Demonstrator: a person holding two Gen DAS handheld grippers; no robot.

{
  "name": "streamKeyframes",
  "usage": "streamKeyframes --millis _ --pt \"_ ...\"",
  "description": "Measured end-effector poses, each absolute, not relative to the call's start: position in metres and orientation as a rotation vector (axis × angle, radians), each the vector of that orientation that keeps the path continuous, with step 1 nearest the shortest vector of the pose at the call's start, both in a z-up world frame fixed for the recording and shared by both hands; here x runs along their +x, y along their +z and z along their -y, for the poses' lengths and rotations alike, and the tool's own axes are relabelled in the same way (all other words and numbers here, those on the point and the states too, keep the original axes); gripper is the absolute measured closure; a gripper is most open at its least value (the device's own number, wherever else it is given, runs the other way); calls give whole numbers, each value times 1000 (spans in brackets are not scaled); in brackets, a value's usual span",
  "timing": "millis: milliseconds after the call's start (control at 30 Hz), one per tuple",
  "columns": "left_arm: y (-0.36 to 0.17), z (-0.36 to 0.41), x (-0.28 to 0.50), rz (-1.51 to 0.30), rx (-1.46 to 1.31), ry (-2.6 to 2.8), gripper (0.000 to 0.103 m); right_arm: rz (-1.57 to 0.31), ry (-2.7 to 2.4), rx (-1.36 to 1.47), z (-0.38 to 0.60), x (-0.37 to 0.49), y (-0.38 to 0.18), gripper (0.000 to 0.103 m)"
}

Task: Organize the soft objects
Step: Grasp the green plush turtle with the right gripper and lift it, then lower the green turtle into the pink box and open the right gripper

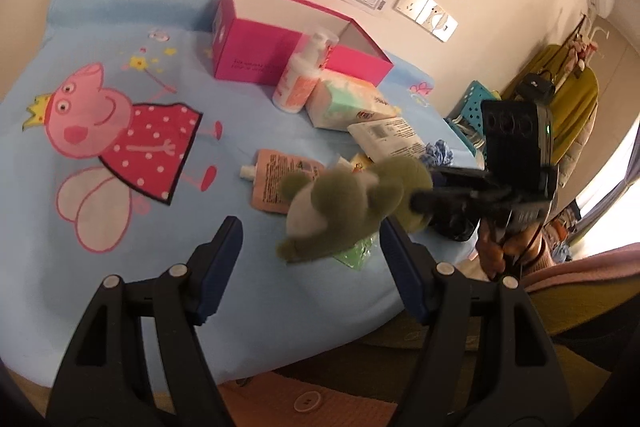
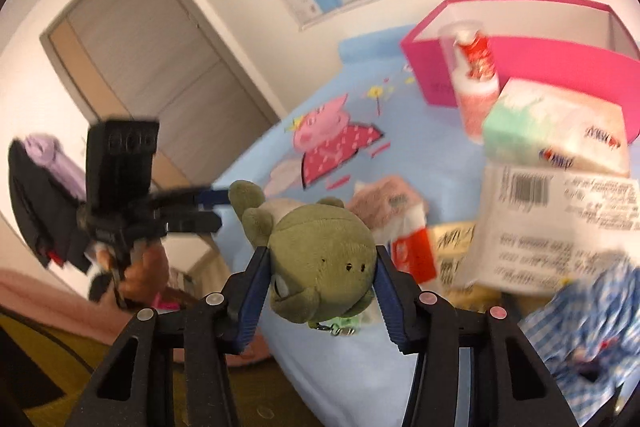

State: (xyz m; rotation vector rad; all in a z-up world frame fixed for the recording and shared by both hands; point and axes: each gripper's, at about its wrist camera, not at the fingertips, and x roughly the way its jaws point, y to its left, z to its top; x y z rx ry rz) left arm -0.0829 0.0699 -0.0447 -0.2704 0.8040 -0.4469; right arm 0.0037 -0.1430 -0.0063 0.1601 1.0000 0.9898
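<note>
Meanwhile the right gripper tilts down over the blue bed cover, its pads clamped on the green plush toy's head; the left gripper hovers alongside, jaws spread and empty; the toy's lower body is blurred

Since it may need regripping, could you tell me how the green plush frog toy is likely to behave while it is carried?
The green plush frog toy looks soft and will probably squash: the right gripper pinches its head. Its limbs stick out unsupported, so they may flop. It seems light, though the fuzzy fabric could slip if the grip loosens. The left gripper stands open.
</note>
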Motion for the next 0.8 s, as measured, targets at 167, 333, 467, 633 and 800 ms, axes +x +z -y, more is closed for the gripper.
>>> streamKeyframes --millis 167,333,467,633,800 --pt "-37 -54 -65 -794 -209 -473 31 -938 995 159 144 15 11 52" --pt "-25 -39 -41 -748 -147 -452 31 -896 986 130 143 25 26 52" --pt "-6 -34 -20 -701 -122 -458 36 -843 967 113 146 40 42 52" --pt "26 -28 8 -635 -72 -430 39 -763 953 73 144 65 69 52" --pt "54 -25 43 -604 -46 -407 39 -693 940 43 142 97 94 52"
